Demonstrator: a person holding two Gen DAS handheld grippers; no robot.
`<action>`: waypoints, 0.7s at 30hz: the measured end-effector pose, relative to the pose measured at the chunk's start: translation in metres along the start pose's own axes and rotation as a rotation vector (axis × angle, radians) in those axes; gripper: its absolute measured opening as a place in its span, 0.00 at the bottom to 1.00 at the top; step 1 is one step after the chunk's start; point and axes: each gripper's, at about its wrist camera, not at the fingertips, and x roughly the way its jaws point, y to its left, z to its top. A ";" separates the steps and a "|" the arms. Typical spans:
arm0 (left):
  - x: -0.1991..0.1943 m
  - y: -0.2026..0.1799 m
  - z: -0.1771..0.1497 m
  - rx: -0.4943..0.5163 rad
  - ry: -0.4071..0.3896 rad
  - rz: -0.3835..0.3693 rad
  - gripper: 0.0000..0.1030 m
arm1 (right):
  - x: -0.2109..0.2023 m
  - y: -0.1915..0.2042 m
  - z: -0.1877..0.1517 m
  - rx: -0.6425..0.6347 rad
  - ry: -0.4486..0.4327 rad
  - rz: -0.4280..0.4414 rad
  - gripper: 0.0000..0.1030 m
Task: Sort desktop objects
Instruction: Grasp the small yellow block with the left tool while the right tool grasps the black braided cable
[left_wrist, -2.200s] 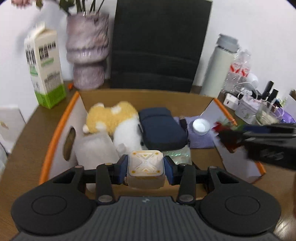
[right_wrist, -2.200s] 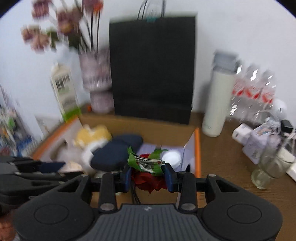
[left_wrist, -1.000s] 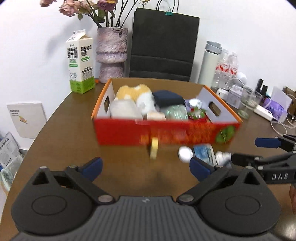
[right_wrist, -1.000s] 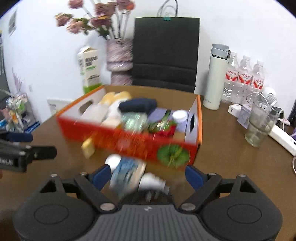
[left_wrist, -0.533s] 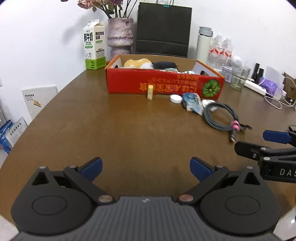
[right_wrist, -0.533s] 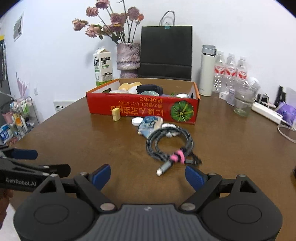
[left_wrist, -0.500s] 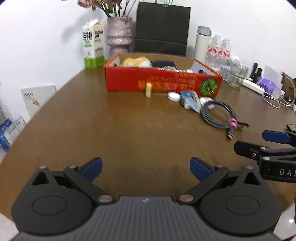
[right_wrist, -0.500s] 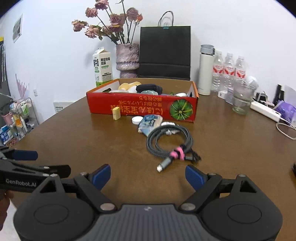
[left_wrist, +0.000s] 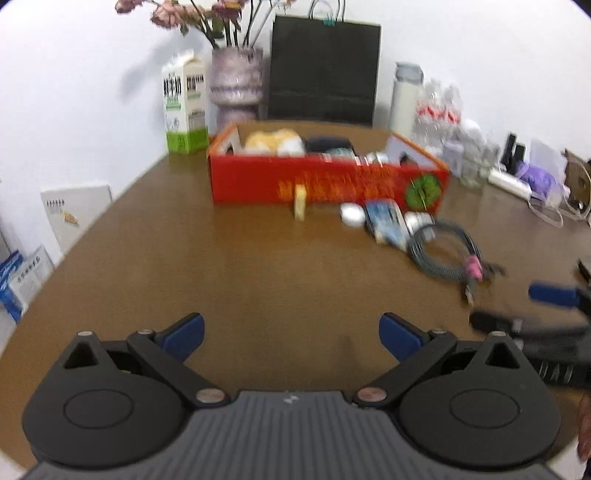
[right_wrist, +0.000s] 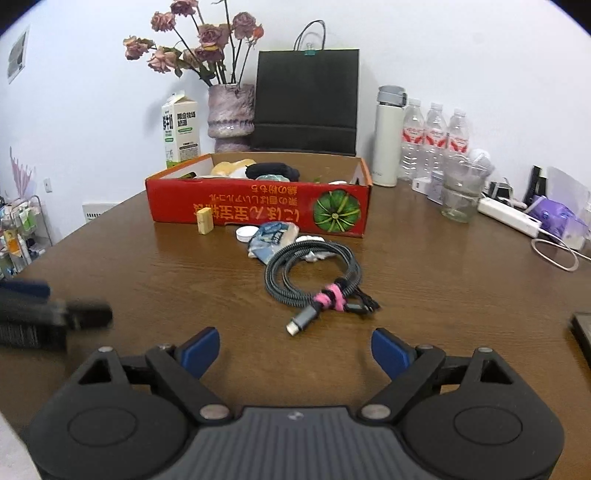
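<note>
Claws first: we hold our left claw (left_wrist: 291, 334) and our right claw (right_wrist: 295, 349) low over the brown table (right_wrist: 424, 280), both with blue pads spread wide and nothing between them. Straight ahead of the right claw lies a coiled grey cable (right_wrist: 314, 275) bound with a pink tie, its plug end pointing back toward us; seen from the left claw, that cable (left_wrist: 445, 254) sits ahead and to the right. Just beyond the coil we see a blue-and-white packet (right_wrist: 271, 236), a small white round lid (right_wrist: 246, 233) and another white item touching the cable's far side, too hidden to name. A little yellow block (right_wrist: 204, 220) stands upright further left, just in front of the red box (right_wrist: 258, 206). That box sits well ahead of both claws and holds a yellow plush toy (right_wrist: 232, 167) and a dark pouch (right_wrist: 272, 170), among other things we cannot make out.
</note>
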 end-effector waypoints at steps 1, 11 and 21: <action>0.007 0.003 0.011 -0.006 -0.006 0.002 1.00 | 0.007 0.001 0.002 -0.005 0.001 -0.007 0.86; 0.092 0.007 0.076 0.033 -0.017 -0.063 0.87 | 0.086 -0.001 0.042 -0.068 0.049 -0.077 0.86; 0.162 0.008 0.088 0.027 0.039 -0.073 0.31 | 0.098 -0.025 0.045 0.021 0.061 -0.020 0.16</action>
